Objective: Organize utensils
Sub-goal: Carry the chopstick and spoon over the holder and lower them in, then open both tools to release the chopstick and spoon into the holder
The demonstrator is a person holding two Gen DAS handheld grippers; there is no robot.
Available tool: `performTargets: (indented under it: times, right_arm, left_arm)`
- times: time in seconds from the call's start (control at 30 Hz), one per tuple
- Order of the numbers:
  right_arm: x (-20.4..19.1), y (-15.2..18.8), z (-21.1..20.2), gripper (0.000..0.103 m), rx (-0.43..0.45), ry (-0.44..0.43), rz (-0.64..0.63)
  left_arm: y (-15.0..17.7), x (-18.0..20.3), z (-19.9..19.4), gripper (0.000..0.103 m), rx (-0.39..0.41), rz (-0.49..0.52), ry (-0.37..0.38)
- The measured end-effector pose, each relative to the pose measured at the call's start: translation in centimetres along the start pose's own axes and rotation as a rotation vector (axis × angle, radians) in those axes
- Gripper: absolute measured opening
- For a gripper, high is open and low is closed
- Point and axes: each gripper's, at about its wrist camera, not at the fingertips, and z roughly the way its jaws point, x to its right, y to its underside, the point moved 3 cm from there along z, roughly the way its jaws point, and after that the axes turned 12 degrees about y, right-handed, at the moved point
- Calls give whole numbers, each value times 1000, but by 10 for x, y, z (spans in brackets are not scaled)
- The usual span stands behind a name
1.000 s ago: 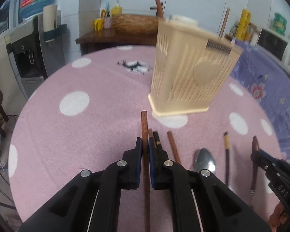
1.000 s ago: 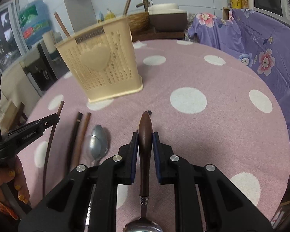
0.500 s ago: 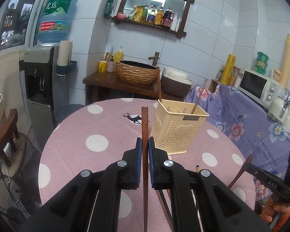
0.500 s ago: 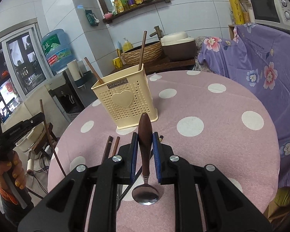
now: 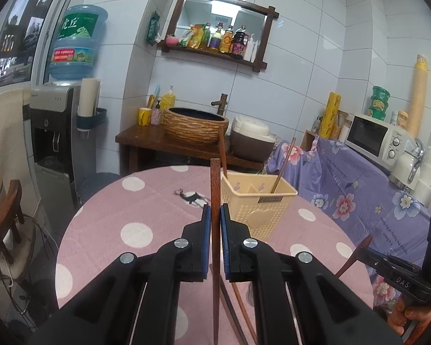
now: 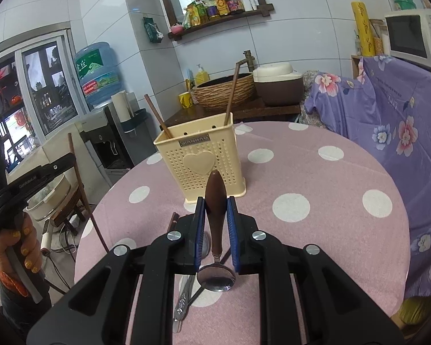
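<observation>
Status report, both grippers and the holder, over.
Left gripper shut on chopstick, raised. Right gripper shut on spoon, bowl down. Utensil holder upright ahead, two chopsticks in. Path open.

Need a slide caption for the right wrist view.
Right gripper holds wooden-handled spoon before cream utensil basket.

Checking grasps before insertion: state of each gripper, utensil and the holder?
left gripper: shut on chopstick
chopstick: upright, lifted
right gripper: shut on spoon
spoon: lifted, bowl toward camera
utensil holder: upright, two chopsticks inside
loose utensils: lying on table
</observation>
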Motion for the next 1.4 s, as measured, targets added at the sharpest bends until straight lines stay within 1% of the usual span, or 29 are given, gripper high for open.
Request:
performTargets:
  times: [0.07, 0.17, 0.23, 0.27, 0.33, 0.4, 0.47, 0.53, 0.6, 0.67, 0.7, 0.73, 0.83, 0.93, 1.0, 1.07, 1.17, 1.23, 1.3, 1.4]
  right_arm:
    - [-5, -12, -2, 16, 10, -5, -15]
    - [-14, -36, -3, 16, 51, 6, -54]
    - [-17, -59, 0, 16, 81, 18, -60]
    - [-19, -76, 1, 16, 98, 16, -54]
    - [-23, -103, 3, 16, 129, 18, -48]
    - [-31, -136, 6, 16, 188, 54, -55]
    - [-41, -166, 13, 16, 232, 92, -67]
    - [-49, -188, 26, 16, 238, 97, -58]
    - [-55, -199, 42, 16, 233, 100, -49]
    - [-61, -201, 58, 16, 233, 117, -53]
    - [-62, -198, 68, 16, 228, 129, -52]
    - [-63, -194, 76, 16, 217, 134, -52]
    - [-58, -172, 105, 16, 149, 137, -37]
    - [-57, -150, 122, 16, 107, 145, -50]
    - [-55, -138, 132, 16, 84, 146, -50]
    - [-54, -128, 139, 16, 71, 149, -55]
    - [-55, -119, 143, 16, 80, 155, -71]
    - [-55, -116, 144, 16, 86, 154, -83]
    - [-53, -114, 147, 16, 79, 162, -76]
    - [-50, -108, 152, 16, 62, 169, -69]
  left_arm:
    - [-14, 4, 3, 8, 13, 11, 16]
    - [-40, 7, 13, 8, 26, 5, 43]
    - [-60, 10, 22, 8, 33, -3, 62]
    - [-71, 13, 25, 8, 43, -8, 75]
    - [-95, 20, 29, 8, 78, -1, 92]
    - [-120, 30, 35, 8, 129, 24, 78]
    - [-141, 40, 44, 8, 171, 62, 48]
    - [-158, 46, 58, 8, 216, 74, 28]
    - [-164, 48, 75, 8, 234, 78, 13]
    - [-162, 46, 90, 8, 240, 79, -14]
    - [-156, 44, 98, 8, 238, 79, -38]
    - [-149, 42, 107, 8, 225, 75, -42]
    - [-125, 29, 122, 8, 188, 35, -55]
    - [-97, 22, 129, 8, 170, 43, -65]
    - [-79, 16, 133, 8, 144, 35, -61]
    - [-63, 12, 138, 8, 121, 34, -74]
    - [-49, 5, 146, 8, 72, 5, -63]
    - [-39, 2, 151, 8, 46, 7, -73]
    - [-33, -1, 155, 5, 27, 10, -82]
    - [-29, -7, 155, 5, 10, -21, -73]
